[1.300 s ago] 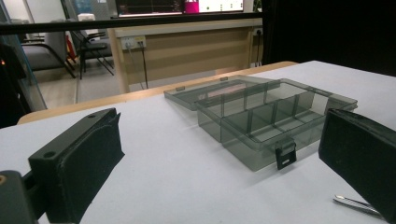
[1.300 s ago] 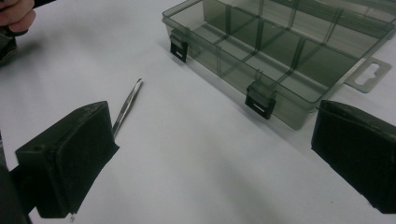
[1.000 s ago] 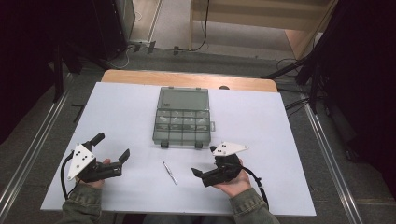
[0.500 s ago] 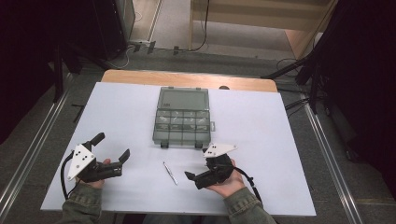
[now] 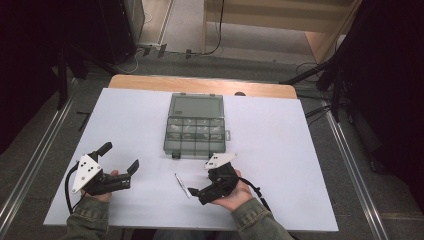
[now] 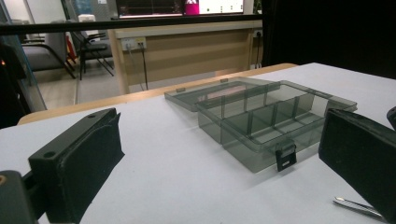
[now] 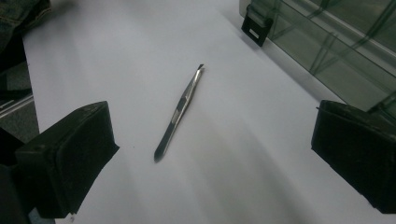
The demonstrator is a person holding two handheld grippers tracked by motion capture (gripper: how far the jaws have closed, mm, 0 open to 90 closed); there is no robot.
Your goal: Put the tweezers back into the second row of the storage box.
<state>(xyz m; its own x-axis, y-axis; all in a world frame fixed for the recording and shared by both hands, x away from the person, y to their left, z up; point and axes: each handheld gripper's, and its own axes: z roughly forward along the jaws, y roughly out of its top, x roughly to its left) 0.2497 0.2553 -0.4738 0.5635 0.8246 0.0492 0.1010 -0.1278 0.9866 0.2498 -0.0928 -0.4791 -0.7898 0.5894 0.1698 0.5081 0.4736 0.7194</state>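
Note:
Slim metal tweezers (image 5: pixel 182 185) lie flat on the white table, just in front of an open grey compartment box (image 5: pixel 195 130). My right gripper (image 5: pixel 198 194) is open and points left at the tweezers from close by. In the right gripper view the tweezers (image 7: pixel 180 112) lie between and ahead of the wide-apart jaws, untouched, with my right gripper (image 7: pixel 215 140) low over the table. My left gripper (image 5: pixel 120 156) rests open at the front left, nothing in it. In the left gripper view the box (image 6: pixel 271 121) stands ahead of my left gripper (image 6: pixel 224 154), with the tweezers (image 6: pixel 357 205) at the lower right.
The box's lid (image 5: pixel 196 106) lies folded back toward the far edge, and its black latch (image 7: pixel 254 25) faces me. A wooden table edge (image 5: pixel 200 85) runs behind the white sheet. Metal rails (image 5: pixel 350 160) flank the table on both sides.
My right gripper has moved left and turned its jaws toward the tweezers. The left gripper, tweezers and box have stayed put.

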